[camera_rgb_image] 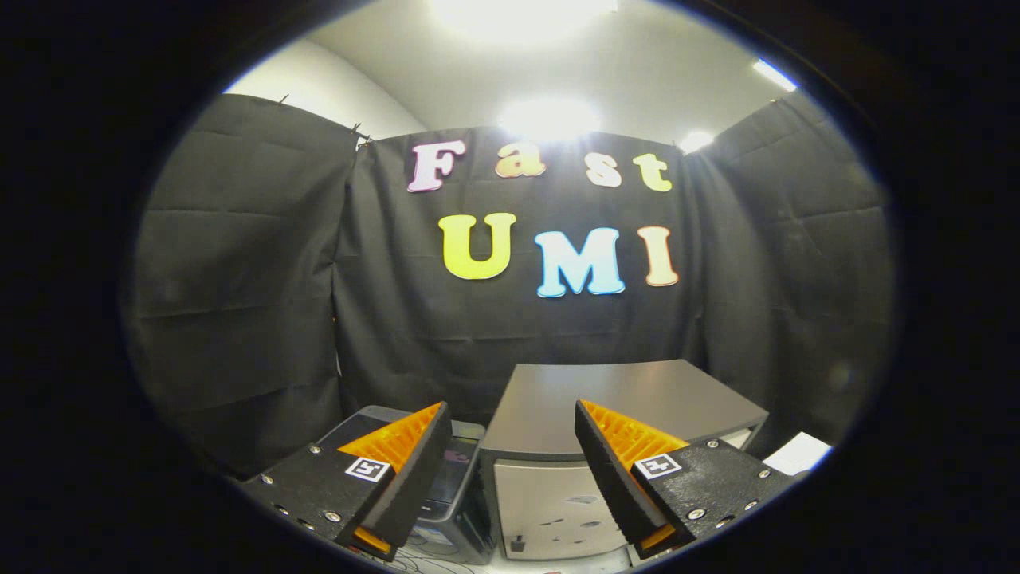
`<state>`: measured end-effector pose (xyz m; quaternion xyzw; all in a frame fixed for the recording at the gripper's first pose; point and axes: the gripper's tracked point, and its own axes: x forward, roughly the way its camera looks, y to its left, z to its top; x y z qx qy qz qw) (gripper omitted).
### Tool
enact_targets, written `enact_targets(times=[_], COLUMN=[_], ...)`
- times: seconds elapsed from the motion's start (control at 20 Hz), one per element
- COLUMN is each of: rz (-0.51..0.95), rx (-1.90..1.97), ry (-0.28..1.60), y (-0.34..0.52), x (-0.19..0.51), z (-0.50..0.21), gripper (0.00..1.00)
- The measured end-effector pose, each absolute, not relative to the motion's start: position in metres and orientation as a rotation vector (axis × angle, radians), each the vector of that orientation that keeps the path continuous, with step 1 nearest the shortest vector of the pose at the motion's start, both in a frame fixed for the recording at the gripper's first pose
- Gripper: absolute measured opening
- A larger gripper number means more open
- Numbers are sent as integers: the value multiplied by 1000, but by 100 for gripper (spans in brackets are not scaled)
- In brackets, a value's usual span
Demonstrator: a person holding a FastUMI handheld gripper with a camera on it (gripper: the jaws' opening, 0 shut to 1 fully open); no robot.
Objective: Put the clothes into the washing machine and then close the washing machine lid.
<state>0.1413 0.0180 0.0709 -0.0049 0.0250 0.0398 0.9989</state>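
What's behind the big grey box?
Behind the grey box hangs the booth's black cloth wall. The box hides the bottom of the cloth and anything low behind it. The gripper is open in front of the box, holding nothing.

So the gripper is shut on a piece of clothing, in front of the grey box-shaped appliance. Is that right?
Not quite. The gripper view shows the gripper open, with nothing between its fingers. It is indeed in front of the grey box-shaped appliance.
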Motion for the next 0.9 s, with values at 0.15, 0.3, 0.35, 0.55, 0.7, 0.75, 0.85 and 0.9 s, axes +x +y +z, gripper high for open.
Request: enact_targets(times=[0.15,0.3,0.35,0.55,0.7,0.75,0.85,0.9], rz=[37,3,-9,-40,-50,-52,-54,-57], rx=[-16,-8,-9,-20,-13,-12,-9,-7], ry=[37,24,20,15,18,20,21,21], y=[-18,-47,-56,-80,-89,-92,-95,-96], x=[127,111,106,95,87,84,82,80], z=[76,83,83,82,79,78,78,79], gripper=[96,96,96,96,96,96,96,96])
